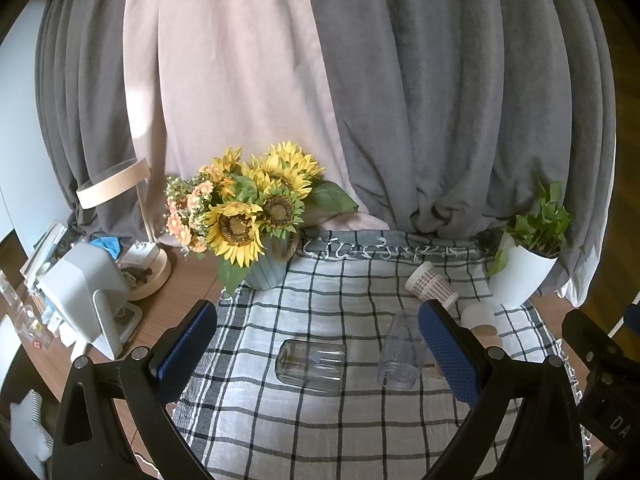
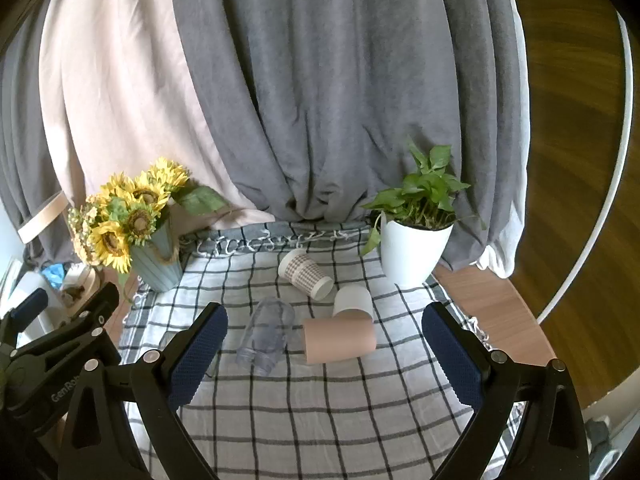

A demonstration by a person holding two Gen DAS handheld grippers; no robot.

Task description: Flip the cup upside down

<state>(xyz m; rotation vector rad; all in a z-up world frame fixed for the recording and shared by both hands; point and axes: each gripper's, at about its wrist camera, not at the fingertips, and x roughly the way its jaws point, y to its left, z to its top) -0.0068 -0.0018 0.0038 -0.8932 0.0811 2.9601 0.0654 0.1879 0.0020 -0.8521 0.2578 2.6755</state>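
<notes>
Cups lie on their sides on the checked cloth in the left view, two clear ones and a paper cup behind, and the left gripper hangs wide open above them holding nothing, so I think no cup is picked yet. In the right view I count one clear cup, a pink cup, a white cup and a checked cup, four in all, and the right gripper is wide open too; next it must close on one cup and turn it mouth down.
</notes>
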